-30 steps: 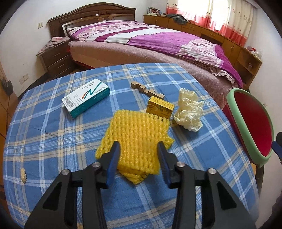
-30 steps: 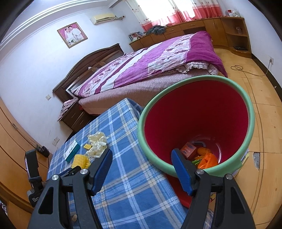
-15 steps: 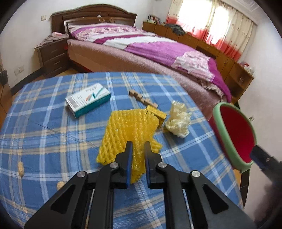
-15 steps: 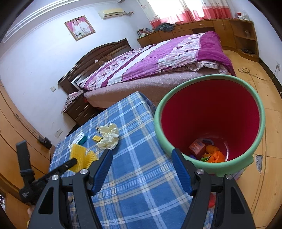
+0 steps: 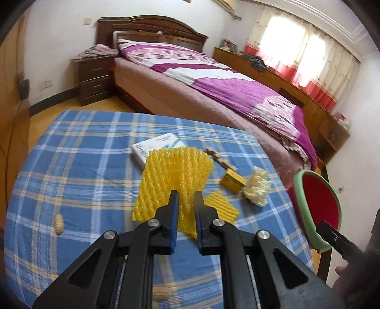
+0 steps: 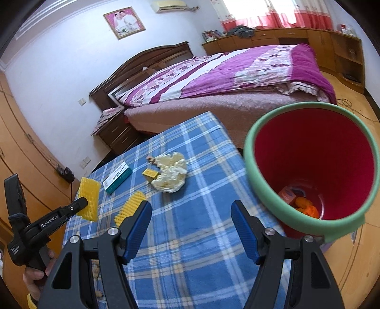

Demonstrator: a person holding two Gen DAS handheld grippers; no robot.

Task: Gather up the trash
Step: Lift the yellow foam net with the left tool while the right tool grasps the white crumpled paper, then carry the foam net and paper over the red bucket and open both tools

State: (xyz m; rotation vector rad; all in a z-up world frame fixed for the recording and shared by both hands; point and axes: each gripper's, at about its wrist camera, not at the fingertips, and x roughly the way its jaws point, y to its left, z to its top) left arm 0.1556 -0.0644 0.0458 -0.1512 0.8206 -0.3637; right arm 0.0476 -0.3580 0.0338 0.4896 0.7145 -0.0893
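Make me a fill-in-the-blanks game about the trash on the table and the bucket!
1. The left gripper is pinching a yellow foam net and holding it ____ the table.
2. The right gripper has its jaws wide ____.
3. The bucket has a green rim and is ____ inside.
4. The crumpled tissue lies on the ____.

Missing words: above; open; red; table

Bed (image 5: 213, 95), purple and white floral cover, dark wooden headboard (image 5: 152, 26); dark nightstand (image 5: 95, 76) beside it. Framed portrait (image 6: 124, 21) on white wall, air conditioner (image 6: 171, 4) near it (partly cropped). Red-trimmed curtains (image 5: 308, 57) above low wooden cabinets (image 6: 285, 38).
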